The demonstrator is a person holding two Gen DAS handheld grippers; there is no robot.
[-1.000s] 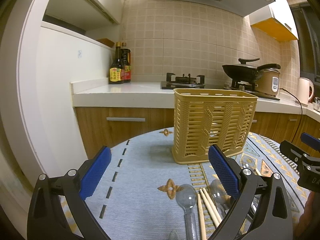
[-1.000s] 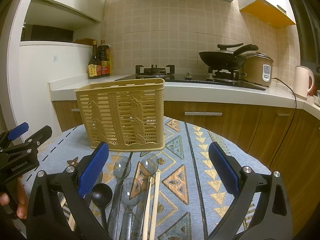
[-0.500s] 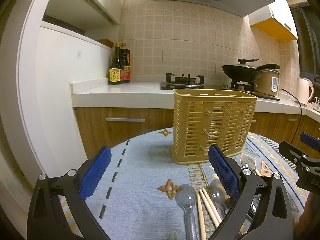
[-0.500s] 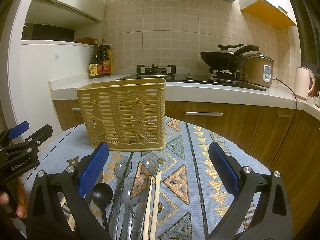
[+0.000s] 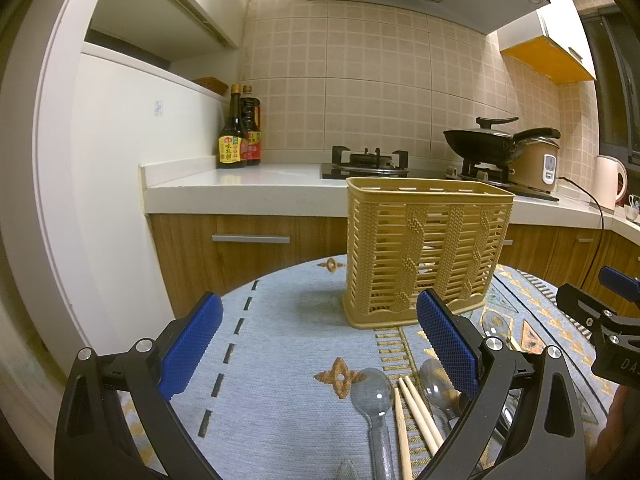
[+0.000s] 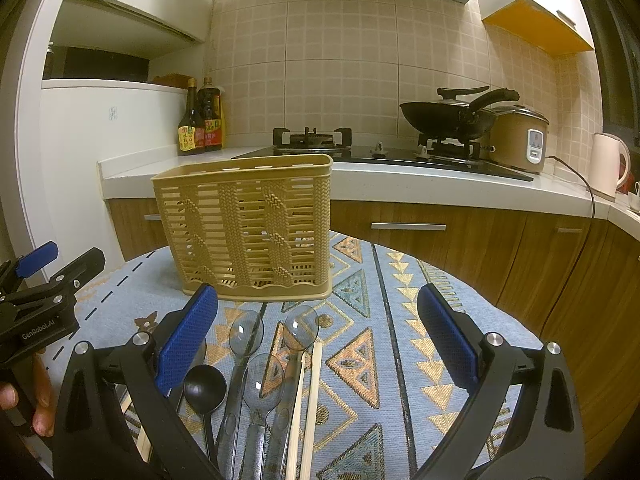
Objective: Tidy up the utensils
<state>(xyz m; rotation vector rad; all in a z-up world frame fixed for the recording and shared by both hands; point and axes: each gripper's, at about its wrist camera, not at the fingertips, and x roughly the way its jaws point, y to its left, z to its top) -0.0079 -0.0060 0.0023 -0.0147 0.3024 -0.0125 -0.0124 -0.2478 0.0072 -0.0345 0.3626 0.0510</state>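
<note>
A tan slatted utensil basket (image 5: pixel 424 252) (image 6: pixel 248 232) stands upright on the round table. In front of it lie clear plastic spoons (image 6: pixel 262 384) (image 5: pixel 374 400), a black spoon (image 6: pixel 205 390) and wooden chopsticks (image 6: pixel 308 404) (image 5: pixel 416 412). My left gripper (image 5: pixel 320 344) hovers open over the cloth to the left of the utensils, nothing between its blue pads. Directly above the utensil pile my right gripper (image 6: pixel 316 336) is open and empty. Each gripper shows at the edge of the other's view: the right one (image 5: pixel 600 320), the left one (image 6: pixel 36 296).
The table carries a blue patterned cloth (image 6: pixel 400 320). Behind it runs a white counter (image 5: pixel 240 188) with two sauce bottles (image 5: pixel 238 136), a gas hob (image 6: pixel 312 140), a black wok (image 6: pixel 444 116), a rice cooker (image 6: pixel 520 140) and a kettle (image 6: pixel 608 164). A hand (image 6: pixel 24 400) holds the left gripper.
Both grippers have drifted slightly; the basket sits a touch higher in the right wrist view. Both stay open, and no utensil has moved.
</note>
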